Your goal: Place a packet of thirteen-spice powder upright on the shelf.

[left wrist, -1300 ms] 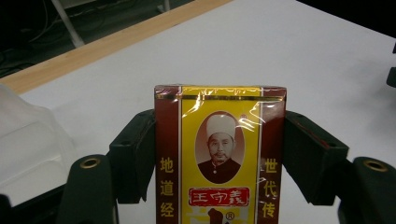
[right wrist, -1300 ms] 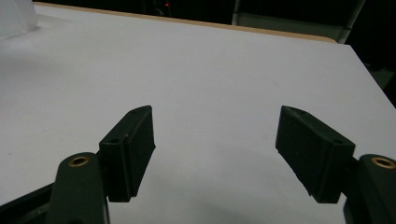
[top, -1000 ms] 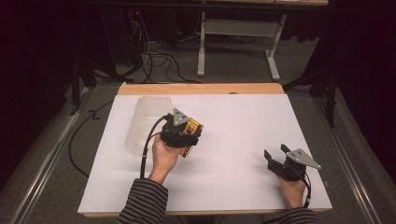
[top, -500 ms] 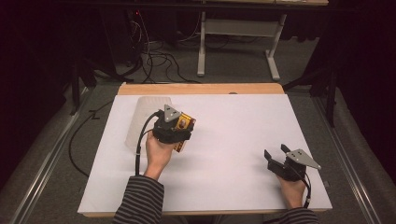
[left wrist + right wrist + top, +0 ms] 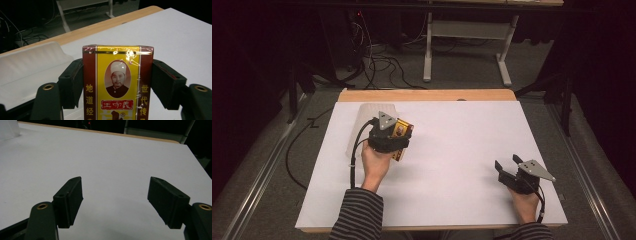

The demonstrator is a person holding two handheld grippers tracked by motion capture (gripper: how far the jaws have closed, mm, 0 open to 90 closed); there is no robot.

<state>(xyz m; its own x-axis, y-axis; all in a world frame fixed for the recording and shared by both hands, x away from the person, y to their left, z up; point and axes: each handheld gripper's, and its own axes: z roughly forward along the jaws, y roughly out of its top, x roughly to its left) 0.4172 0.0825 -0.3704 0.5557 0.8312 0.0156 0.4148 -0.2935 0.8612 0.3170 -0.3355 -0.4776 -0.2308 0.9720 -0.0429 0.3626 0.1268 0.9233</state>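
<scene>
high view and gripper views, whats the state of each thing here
yellow and red packet: upright, clamped between the left fingers, sealed in clear wrap
left gripper: shut on the packet
right gripper: open, nothing between its fingers
translucent white container: lying on the table beside the left gripper

Bright white table (image 5: pixel 452 150) against dark, dim surroundings; glare glints on the box's wrapping (image 5: pixel 130 53).
</scene>
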